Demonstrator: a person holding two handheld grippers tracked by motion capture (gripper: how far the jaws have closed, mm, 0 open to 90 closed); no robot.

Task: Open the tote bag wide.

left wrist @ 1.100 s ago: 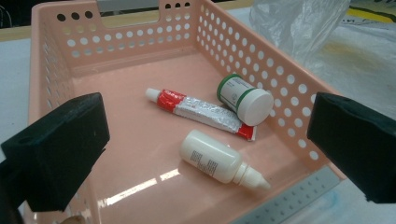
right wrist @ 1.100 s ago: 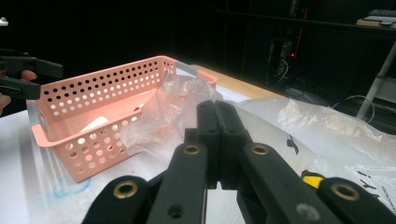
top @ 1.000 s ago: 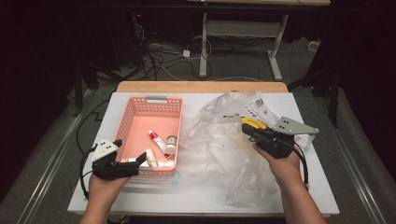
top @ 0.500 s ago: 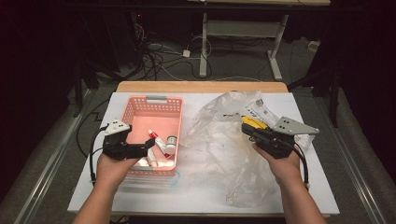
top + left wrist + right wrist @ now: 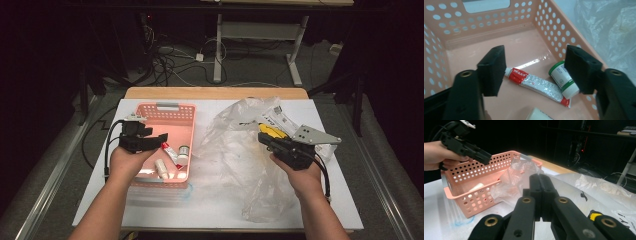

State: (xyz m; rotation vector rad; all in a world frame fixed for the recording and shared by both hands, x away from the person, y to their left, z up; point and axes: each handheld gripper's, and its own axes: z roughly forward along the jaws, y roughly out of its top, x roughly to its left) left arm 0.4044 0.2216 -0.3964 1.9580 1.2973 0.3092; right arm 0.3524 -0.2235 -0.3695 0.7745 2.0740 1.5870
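Tube (image 5: 537, 86) in basket (image 5: 172, 107), bag (image 5: 240, 150) right

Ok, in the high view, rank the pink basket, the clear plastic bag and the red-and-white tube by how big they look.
Largest to smallest:
1. clear plastic bag
2. pink basket, clearly smaller than the spread bag
3. red-and-white tube, by far the smallest, lying inside the basket

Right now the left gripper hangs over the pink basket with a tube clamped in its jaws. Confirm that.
Not quite. The left gripper does hang over the pink basket, but its jaws, which have just been closing, hold nothing. The tube lies on the basket floor below them, as the left gripper view shows.
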